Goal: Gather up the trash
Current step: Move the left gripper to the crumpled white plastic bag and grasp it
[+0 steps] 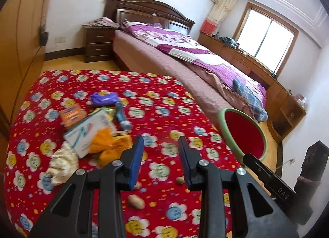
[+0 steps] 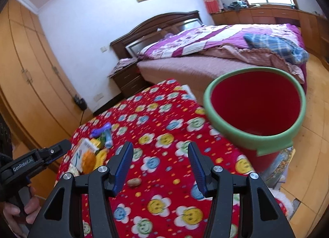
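Note:
A heap of trash lies on the red flowered cloth (image 1: 168, 114): a white box (image 1: 88, 133), an orange packet (image 1: 72, 114), a purple wrapper (image 1: 104, 97), a crushed bottle (image 1: 122, 117), orange and yellow wrappers (image 1: 109, 145) and crumpled paper (image 1: 62, 162). Peanuts (image 1: 135, 201) lie nearer. My left gripper (image 1: 161, 145) is open and empty, just right of the heap. My right gripper (image 2: 160, 153) is open and empty above the cloth, with a peanut (image 2: 134, 182) below it. The red bin with a green rim (image 2: 255, 104) stands right of the cloth; it also shows in the left wrist view (image 1: 244, 131).
A bed (image 1: 185, 57) with a purple quilt stands behind the cloth and bin. A dark nightstand (image 1: 98, 43) is at the back. Wooden wardrobes (image 2: 26, 77) line the left. The right gripper's body (image 1: 275, 186) shows in the left wrist view beside the bin.

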The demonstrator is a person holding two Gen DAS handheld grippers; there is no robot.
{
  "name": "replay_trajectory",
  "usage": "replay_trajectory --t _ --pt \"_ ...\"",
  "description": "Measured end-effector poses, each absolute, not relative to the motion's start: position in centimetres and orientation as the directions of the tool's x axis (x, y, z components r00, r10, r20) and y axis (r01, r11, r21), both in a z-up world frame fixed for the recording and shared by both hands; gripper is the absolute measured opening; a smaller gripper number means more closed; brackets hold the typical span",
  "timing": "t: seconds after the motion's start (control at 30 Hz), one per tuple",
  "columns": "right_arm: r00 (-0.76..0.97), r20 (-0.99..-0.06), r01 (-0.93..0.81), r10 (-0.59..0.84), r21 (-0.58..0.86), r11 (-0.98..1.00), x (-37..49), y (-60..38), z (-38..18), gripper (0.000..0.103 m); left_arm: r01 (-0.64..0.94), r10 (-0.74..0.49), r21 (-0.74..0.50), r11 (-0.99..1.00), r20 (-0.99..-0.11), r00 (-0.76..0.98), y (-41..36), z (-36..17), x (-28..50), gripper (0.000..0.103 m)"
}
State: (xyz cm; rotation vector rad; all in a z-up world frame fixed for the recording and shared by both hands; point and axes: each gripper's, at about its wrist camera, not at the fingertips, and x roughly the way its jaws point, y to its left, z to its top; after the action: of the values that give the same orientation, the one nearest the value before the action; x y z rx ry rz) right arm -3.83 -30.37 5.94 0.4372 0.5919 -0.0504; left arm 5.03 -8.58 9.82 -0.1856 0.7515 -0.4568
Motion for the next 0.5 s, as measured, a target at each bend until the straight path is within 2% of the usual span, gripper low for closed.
replay_trajectory --t 0.13,0.27,0.5 --pt "0.825 -0.558 0.147 0.093 0.371 0.917 -3.5 -28.6 5.5 0.056 0.281 -0.422 -0.317 0.906 -0.624 0.658 -5.7 9.0 5.2 0.033" --pt "0.805 -0.582 0.126 0.115 0.357 0.926 -2.9 -27.0 4.8 0.057 0.195 -0.325 -0.267 0.944 -0.648 0.689 -2.4 7.8 6.0 0.034" --pt "0.784 -0.609 0.109 0.122 0.328 0.938 -2.2 -25.2 4.2 0.057 0.075 -0.262 -0.295 0.953 -0.670 0.695 2.6 5.6 7.5 0.034"
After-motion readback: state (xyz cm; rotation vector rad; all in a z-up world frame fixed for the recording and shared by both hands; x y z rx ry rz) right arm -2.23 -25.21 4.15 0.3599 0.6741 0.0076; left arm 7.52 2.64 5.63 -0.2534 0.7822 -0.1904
